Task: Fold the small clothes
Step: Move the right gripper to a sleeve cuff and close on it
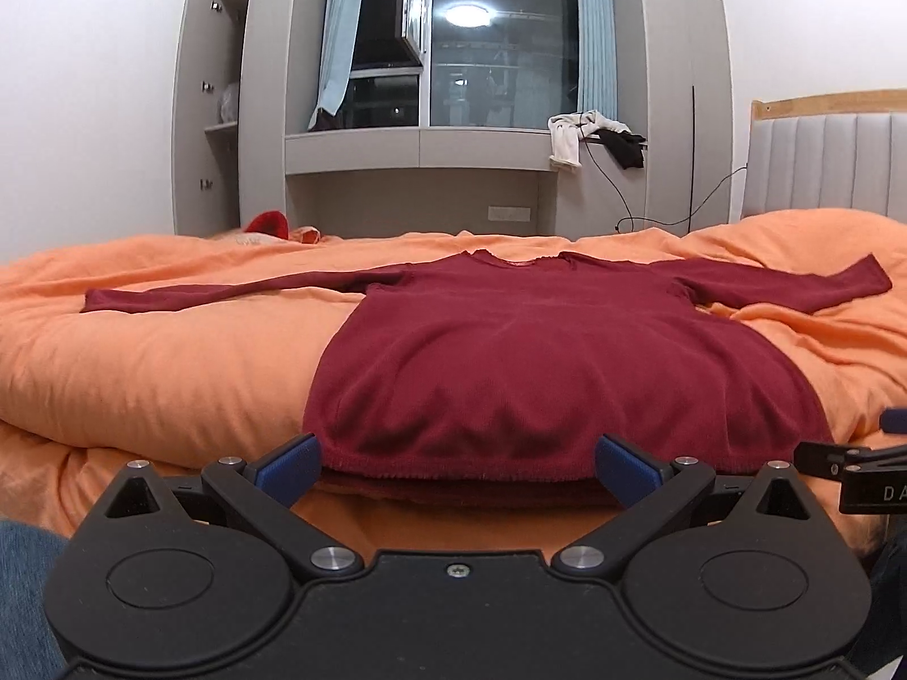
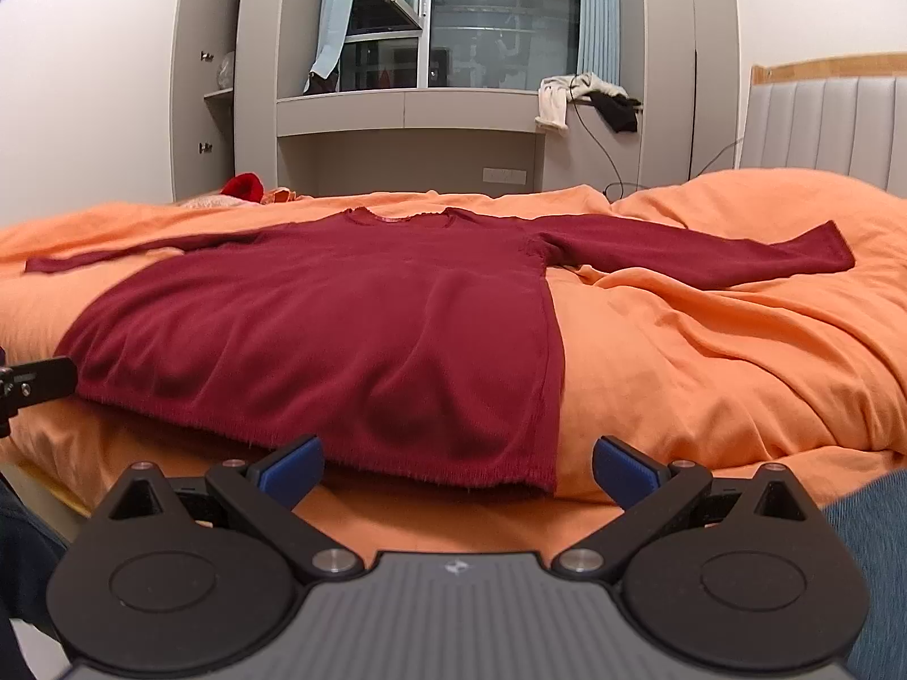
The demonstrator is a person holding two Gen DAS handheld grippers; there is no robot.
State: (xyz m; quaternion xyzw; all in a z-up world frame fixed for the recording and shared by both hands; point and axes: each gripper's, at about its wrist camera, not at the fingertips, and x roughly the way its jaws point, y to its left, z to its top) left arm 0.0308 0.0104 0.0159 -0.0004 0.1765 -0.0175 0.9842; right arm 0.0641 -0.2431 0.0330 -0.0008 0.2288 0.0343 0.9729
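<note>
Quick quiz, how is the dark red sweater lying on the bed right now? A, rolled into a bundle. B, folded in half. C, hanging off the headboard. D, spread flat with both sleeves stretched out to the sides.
D: the dark red sweater lies flat on the orange bedding, one sleeve reaching out to each side, nothing folded yet.

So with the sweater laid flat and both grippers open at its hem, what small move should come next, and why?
Probably ease both forward and close on the hem. The red sweater lies flat on the orange duvet, sleeves spread. The left gripper and right gripper are open at its near edge, holding nothing, so a grasp comes before any fold.
</note>
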